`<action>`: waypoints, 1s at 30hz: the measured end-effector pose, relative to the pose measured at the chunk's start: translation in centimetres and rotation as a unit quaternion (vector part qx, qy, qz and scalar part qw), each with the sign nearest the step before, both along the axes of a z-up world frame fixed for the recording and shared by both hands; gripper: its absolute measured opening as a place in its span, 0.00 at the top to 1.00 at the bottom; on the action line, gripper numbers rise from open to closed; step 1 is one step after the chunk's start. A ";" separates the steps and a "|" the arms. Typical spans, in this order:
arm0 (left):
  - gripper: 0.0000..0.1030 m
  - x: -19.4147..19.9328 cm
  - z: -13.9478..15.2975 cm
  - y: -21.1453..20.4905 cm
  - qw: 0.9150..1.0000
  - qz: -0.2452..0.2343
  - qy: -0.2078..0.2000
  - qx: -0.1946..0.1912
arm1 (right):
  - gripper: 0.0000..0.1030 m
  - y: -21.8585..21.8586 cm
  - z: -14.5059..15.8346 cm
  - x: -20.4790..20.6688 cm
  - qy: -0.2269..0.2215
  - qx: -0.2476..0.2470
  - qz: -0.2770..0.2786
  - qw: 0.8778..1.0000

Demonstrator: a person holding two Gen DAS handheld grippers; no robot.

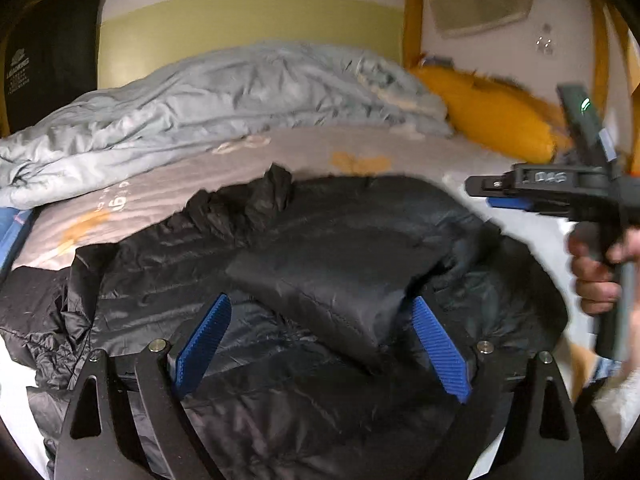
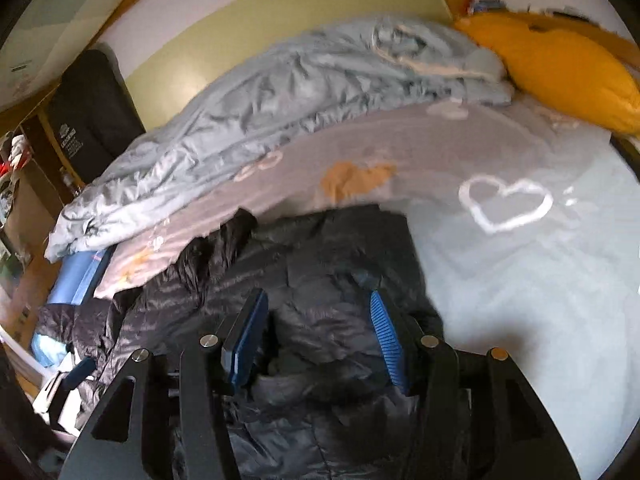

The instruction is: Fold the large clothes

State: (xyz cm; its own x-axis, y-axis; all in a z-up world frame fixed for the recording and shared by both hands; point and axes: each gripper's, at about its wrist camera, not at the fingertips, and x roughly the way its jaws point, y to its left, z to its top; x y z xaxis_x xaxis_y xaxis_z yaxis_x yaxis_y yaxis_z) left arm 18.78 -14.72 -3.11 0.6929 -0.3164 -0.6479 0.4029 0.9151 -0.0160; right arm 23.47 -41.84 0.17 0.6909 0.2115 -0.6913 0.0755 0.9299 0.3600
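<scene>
A black puffer jacket [image 1: 320, 248] lies spread on the bed, with a sleeve [image 1: 328, 280] folded across its middle. My left gripper [image 1: 320, 320] is open just above the jacket, its blue pads on either side of the sleeve end, holding nothing. The right gripper [image 1: 500, 192] shows at the right of the left wrist view, held in a hand above the jacket's right edge. In the right wrist view the right gripper [image 2: 318, 324] is open over the jacket [image 2: 320, 280] and empty.
A crumpled light blue duvet [image 1: 224, 96] lies along the far side of the bed. An orange pillow [image 1: 492, 116] sits at the far right. The grey sheet with heart prints [image 2: 504, 204] lies right of the jacket. A black bag [image 1: 48, 56] leans on the wall at left.
</scene>
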 end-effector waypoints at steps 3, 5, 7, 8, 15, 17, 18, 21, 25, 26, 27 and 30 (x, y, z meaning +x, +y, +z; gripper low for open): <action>0.12 1.8 -1.0 0.6 0.997 0.071 0.006 0.033 | 0.46 1.6 -2.3 1.2 0.060 -0.030 0.049 0.997; 0.13 2.7 -0.9 2.5 0.993 0.116 -0.005 0.035 | 0.46 2.3 -4.0 1.9 0.098 -0.079 0.044 0.991; 0.13 4.0 -0.4 5.0 0.989 0.146 -0.009 0.033 | 0.46 2.6 -5.6 2.7 0.126 -0.091 0.048 0.987; 0.13 4.8 -0.3 6.4 0.986 0.162 -0.006 0.030 | 0.46 2.4 -6.2 3.1 0.137 -0.083 0.049 0.986; 0.20 8.0 -2.6 13.0 0.974 0.222 0.044 0.017 | 0.46 2.9 -7.4 4.6 0.141 -0.141 0.035 0.979; 0.20 8.2 -3.2 13.6 0.975 0.214 0.065 -0.010 | 0.46 2.8 -7.7 5.1 0.147 -0.139 0.035 0.979; 0.20 8.1 -3.5 13.4 0.976 0.206 0.070 -0.009 | 0.46 2.8 -7.8 5.2 0.148 -0.143 0.034 0.978; 0.20 7.7 -3.7 12.2 0.979 0.195 0.062 0.024 | 0.69 2.8 -7.7 5.4 0.145 -0.165 0.026 0.975; 0.20 7.6 -3.6 12.0 0.977 0.200 0.065 0.029 | 0.97 1.7 -8.0 6.0 0.145 -0.173 0.001 0.974; 0.20 7.7 -3.7 12.1 0.977 0.199 0.070 0.025 | 0.99 1.4 -8.2 6.2 0.147 -0.173 -0.003 0.974; 0.19 7.7 -3.7 12.2 0.977 0.197 0.073 0.024 | 0.99 1.1 -8.3 6.2 0.150 -0.170 -0.005 0.974; 0.19 7.3 -3.8 11.4 0.984 0.159 0.081 0.026 | 0.99 0.6 -8.2 5.9 0.152 -0.167 -0.012 0.974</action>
